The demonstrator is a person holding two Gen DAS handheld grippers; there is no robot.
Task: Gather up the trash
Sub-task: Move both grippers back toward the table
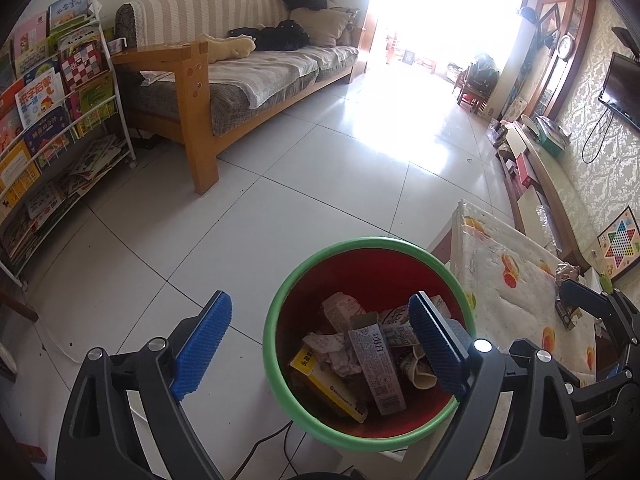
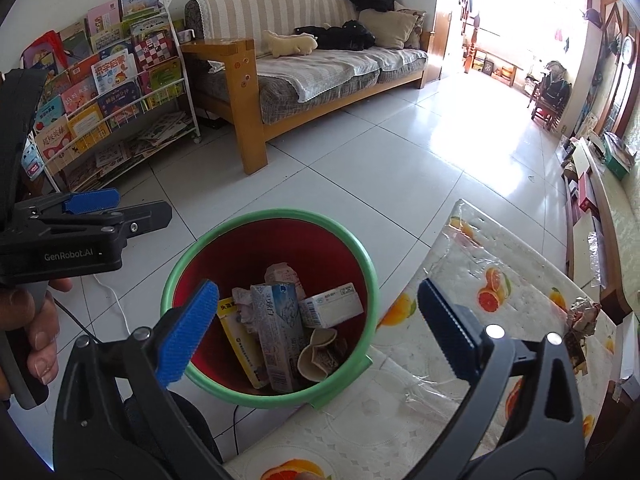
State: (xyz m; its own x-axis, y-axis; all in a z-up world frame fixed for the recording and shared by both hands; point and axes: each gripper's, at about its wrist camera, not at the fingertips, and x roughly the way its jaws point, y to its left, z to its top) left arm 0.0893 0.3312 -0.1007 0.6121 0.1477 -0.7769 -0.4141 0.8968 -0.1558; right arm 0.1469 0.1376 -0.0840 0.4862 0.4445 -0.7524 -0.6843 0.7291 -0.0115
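Left wrist view: the left gripper point(image 1: 320, 344) hangs with jaws wide apart and nothing between them, its right-hand pad over the rim of a red waste bin point(image 1: 440, 280) with a green lip. The bin, at 6 o'clock, holds crushed cartons point(image 1: 374, 360) and a yellow box point(image 1: 320, 380). Open tiled floor point(image 1: 320, 168) runs from the bin toward 12 o'clock, bounded by a wooden sofa point(image 1: 192, 80) at 11 and a bookrack point(image 1: 60, 92) at 9. The tabletop point(image 1: 516, 300), under a fruit-print cover, butts the bin at 3 o'clock.

Right wrist view: the right gripper point(image 2: 318, 332) hovers over the bin's rim, jaws spread and empty. A crumpled wrapper point(image 2: 580, 316) lies near the tabletop's far edge at 3 o'clock. A hand point(image 2: 36, 332) grips the left gripper at 9 o'clock.
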